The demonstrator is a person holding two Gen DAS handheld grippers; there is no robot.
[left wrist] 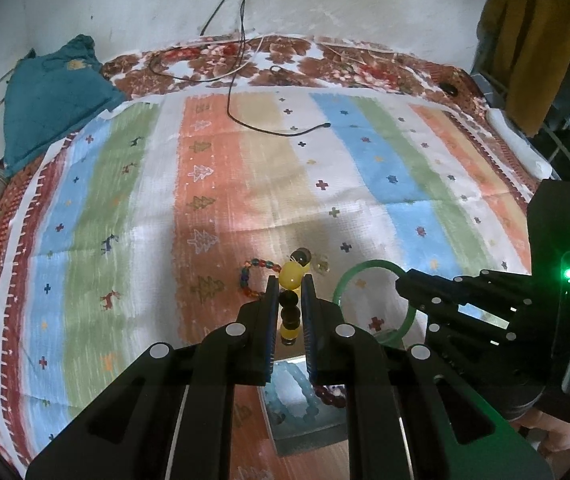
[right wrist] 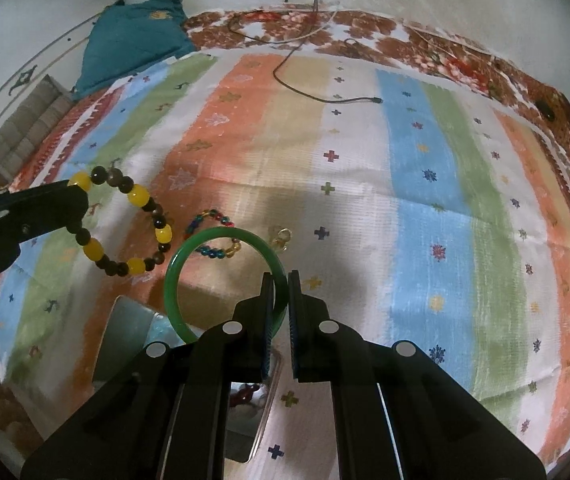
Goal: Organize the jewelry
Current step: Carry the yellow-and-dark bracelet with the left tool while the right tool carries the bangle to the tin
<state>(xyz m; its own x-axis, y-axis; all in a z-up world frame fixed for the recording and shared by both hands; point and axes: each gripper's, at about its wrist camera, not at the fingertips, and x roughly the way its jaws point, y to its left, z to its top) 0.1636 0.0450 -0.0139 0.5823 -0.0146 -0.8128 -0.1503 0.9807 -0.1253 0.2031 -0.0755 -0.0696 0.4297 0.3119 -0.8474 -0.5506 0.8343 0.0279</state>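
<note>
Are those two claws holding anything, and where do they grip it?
The left gripper pinches the beaded bracelet across its beads; the right gripper clamps the green bangle on its rim.

Ahead I have open striped cloth (right wrist: 365, 184); only a black cable (right wrist: 325, 98) far off and a small beaded bracelet (right wrist: 213, 236) close in

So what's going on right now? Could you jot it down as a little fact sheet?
Left claw: shut on the yellow and brown bead bracelet, lifted off the cloth
Right claw: shut on the green bangle, also lifted
On the cloth: small multicolored bead bracelet; small gold clasp piece
Surface: striped cloth
Below the claws: shallow tray; contents unclear
</note>
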